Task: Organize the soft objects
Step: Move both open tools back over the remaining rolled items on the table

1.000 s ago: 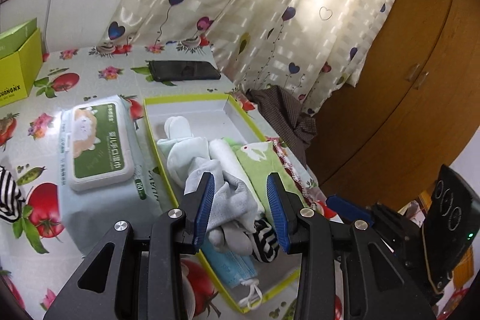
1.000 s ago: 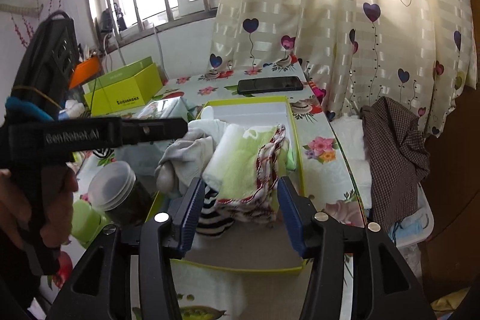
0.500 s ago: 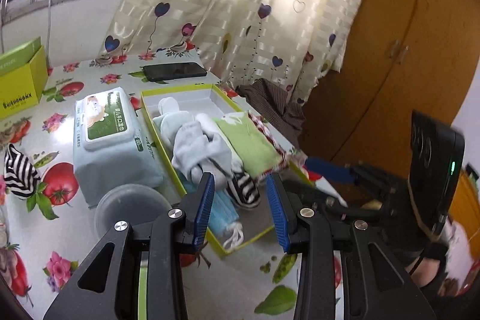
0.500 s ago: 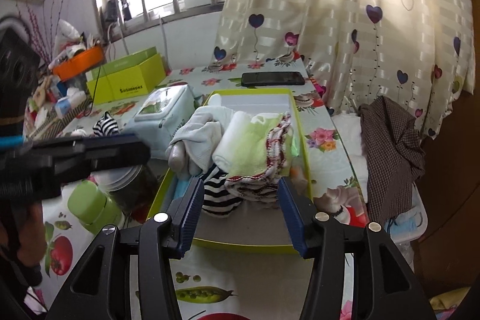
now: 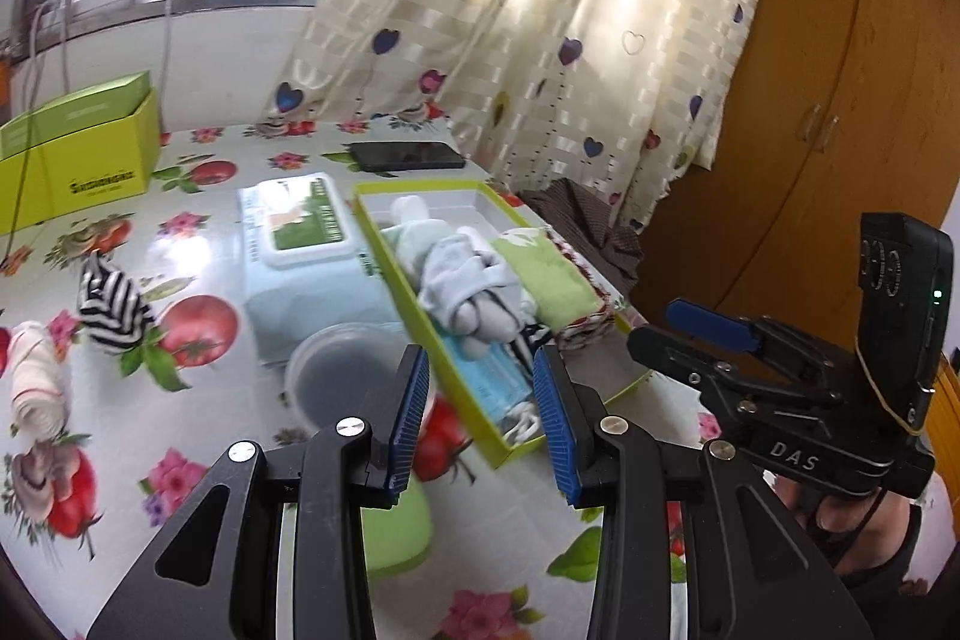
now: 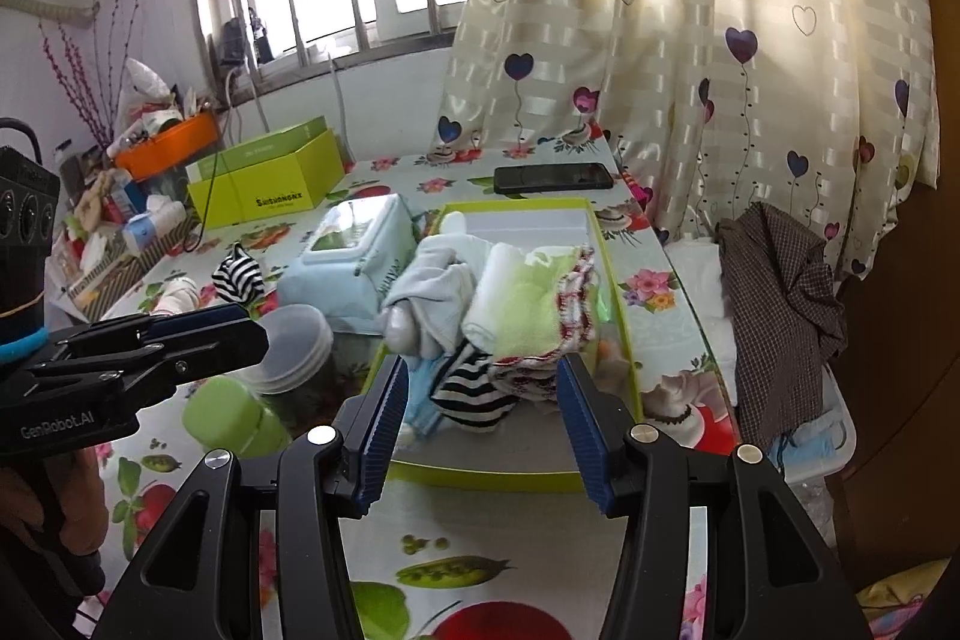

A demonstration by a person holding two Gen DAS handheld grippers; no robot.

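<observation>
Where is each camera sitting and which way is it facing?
Left wrist: rides the left hand-held gripper, looking forward and down at the yellow-green cardboard tray of soft items; the right hand-held gripper shows at right.
Right wrist: rides the right hand-held gripper, facing the tray's near end toward the window; the left gripper shows at left.
Both share the tray, the pale blue wet-wipes pack and the black phone.

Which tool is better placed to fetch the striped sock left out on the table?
Probably left. The left tool is open and empty, and the striped sock lies on its side of the table, left of the wipes pack. The right tool, also open, faces the green tray.
</observation>
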